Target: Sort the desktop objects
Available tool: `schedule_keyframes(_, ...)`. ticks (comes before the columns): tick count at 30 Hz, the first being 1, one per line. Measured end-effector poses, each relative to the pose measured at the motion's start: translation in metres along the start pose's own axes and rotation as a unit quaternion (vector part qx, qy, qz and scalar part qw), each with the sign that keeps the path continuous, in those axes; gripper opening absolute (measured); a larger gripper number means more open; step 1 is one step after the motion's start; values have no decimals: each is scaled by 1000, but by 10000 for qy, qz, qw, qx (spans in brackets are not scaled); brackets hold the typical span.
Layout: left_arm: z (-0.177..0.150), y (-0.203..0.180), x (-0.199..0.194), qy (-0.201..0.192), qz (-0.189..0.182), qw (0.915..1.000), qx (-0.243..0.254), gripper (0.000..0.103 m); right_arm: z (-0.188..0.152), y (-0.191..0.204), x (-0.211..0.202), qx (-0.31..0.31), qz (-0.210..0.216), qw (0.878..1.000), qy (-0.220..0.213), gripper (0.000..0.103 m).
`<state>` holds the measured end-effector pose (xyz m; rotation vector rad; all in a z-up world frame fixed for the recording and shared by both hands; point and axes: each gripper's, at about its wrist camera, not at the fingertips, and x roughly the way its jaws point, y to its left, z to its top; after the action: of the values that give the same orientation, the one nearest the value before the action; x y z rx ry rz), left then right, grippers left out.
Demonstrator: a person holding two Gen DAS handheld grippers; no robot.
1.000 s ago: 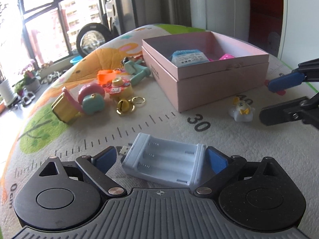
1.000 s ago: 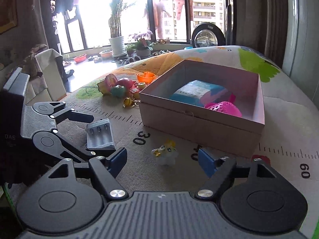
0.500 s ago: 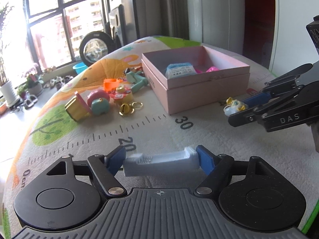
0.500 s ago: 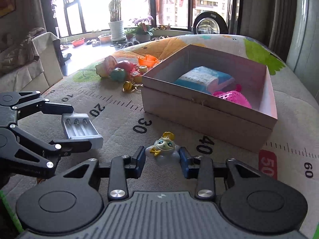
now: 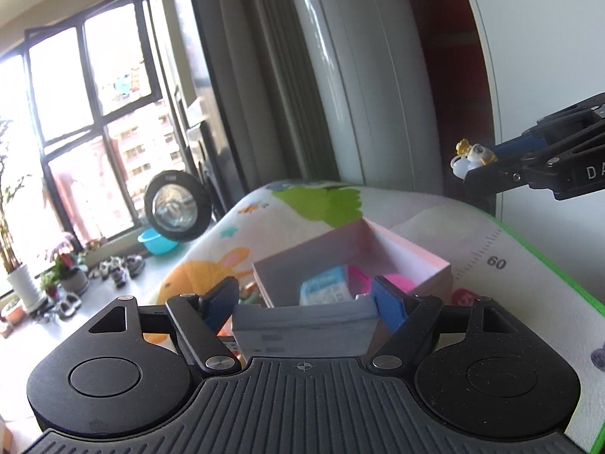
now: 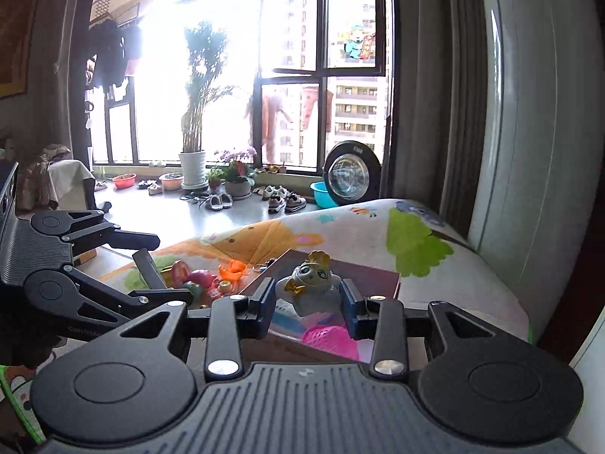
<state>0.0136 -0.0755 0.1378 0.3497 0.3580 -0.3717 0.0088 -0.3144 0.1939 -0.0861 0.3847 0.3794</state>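
My left gripper (image 5: 304,308) is shut on a pale blue battery charger (image 5: 302,331) and holds it in the air in front of the open pink box (image 5: 416,261). My right gripper (image 6: 307,299) is shut on a small white and gold figurine (image 6: 310,282), lifted above the box (image 6: 378,276); the figurine also shows in the left wrist view (image 5: 470,153), high at the right. The box holds a blue packet (image 5: 325,289) and a pink ball (image 6: 331,340).
Several small toys (image 6: 204,276) lie on the printed mat (image 6: 416,242) left of the box. The mat's green edge (image 5: 559,265) runs at the right. The left gripper's body (image 6: 56,265) is at the left of the right wrist view.
Both grippers have risen from the mat with their objects. The left lifted the charger toward the box; the right closed on the figurine and raised it over the box.
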Motion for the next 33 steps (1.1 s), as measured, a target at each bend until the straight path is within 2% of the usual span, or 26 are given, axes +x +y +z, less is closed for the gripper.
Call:
schedule_keyframes(2,15,-3,27,-97,47,9999,54,82,8,-10,11,73,-108,9999,-26,36)
schedule_keyframes(5,29,-1,67,-307,-5,9992,-241,83,17,-24,36,232,-263,9994,-42,36)
schedule_keyframes(7,27,3,86,-81,-122,9986,-507,87,18,-31,54,315,-322,9990,10,36)
schedule_keyframes(10,4,8,77,21,-194,9974,-692,97,17,-39,84,409,-319,9984,236,36)
schedule_keyframes(13,-26,10,61,200,-25,9976,-669,97,12,-41,119,358,-431,9974,463,36)
schedule_keyframes(17,-63,21,45,544,87,9946,-875,98,1,-45,165,583,-536,9917,1014,37)
schedule_keyframes(21,-94,32,34,715,520,9931,-775,100,2,-38,174,541,-581,9895,1207,37)
schedule_keyframes(24,-111,48,38,941,845,9867,-1017,101,15,-23,179,562,-412,9886,1336,39)
schedule_keyframes(27,-126,67,46,1106,1016,9781,-1441,101,40,-4,205,955,114,9820,1625,44)
schedule_keyframes(28,-130,73,47,1131,1060,9757,-1550,101,49,3,217,1075,293,9785,1737,48)
schedule_keyframes(29,-134,78,48,1147,1093,9735,-1652,101,58,11,233,1177,442,9743,1867,57)
schedule_keyframes(30,-138,83,48,1155,1108,9715,-1750,101,66,19,252,1255,512,9705,1995,61)
schedule_keyframes(31,-142,88,46,1158,1120,9689,-1880,101,72,27,272,1275,504,9676,2122,71)
schedule_keyframes(32,-147,94,43,1164,1125,9661,-2011,101,77,35,296,1225,446,9655,2254,75)
schedule_keyframes(33,-150,98,42,1177,1101,9633,-2147,101,79,42,319,1105,329,9645,2376,75)
